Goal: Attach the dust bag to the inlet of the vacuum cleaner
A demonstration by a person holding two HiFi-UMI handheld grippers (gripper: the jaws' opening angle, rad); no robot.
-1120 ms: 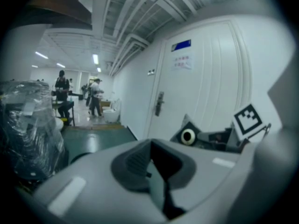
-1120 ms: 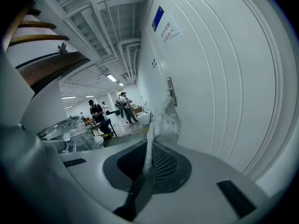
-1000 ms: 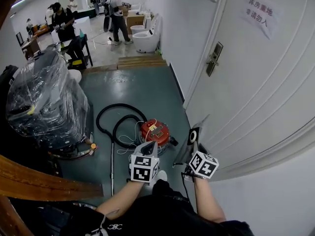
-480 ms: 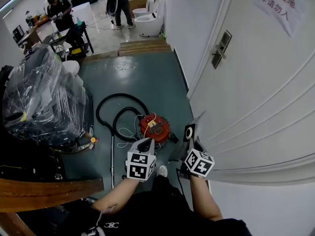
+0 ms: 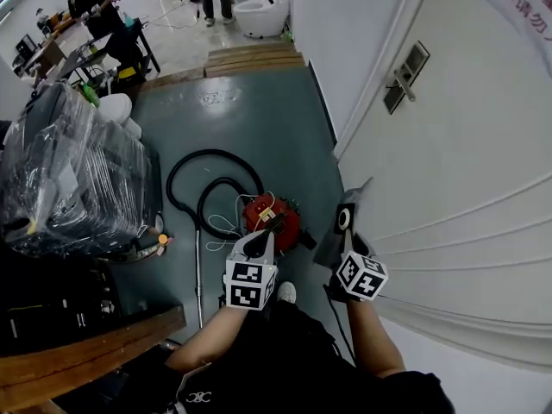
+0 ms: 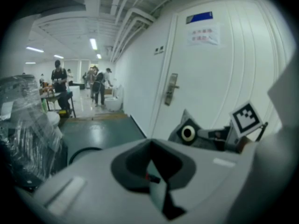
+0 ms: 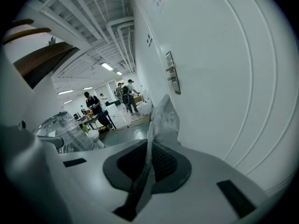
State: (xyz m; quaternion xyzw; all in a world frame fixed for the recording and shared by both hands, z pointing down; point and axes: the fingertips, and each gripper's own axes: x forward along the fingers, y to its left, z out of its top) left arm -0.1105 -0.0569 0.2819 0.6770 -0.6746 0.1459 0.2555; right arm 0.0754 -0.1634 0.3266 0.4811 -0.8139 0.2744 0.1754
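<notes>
Dust bag (image 5: 343, 224) forward, just beside door (image 5: 448, 188)

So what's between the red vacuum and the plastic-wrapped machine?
Coiled black hose and a white cable on the floor; the head view shows it.

Ceiling strip lights (image 6: 94, 43) give even, bright light; both gripper views bend at the edges, with near parts blurred.

Vacuum cleaner (image 5: 274, 221) on floor (image 5: 259, 119), centre, w/ hose (image 5: 203, 188) looped behind & left of it. Dust bag (image 5: 343, 227) just right of it, in right gripper (image 5: 349, 241); door (image 5: 466, 145) beyond, on the right. Left gripper (image 5: 262, 241) just in front of vacuum. Wrapped machine (image 5: 69, 179) far left.
</notes>
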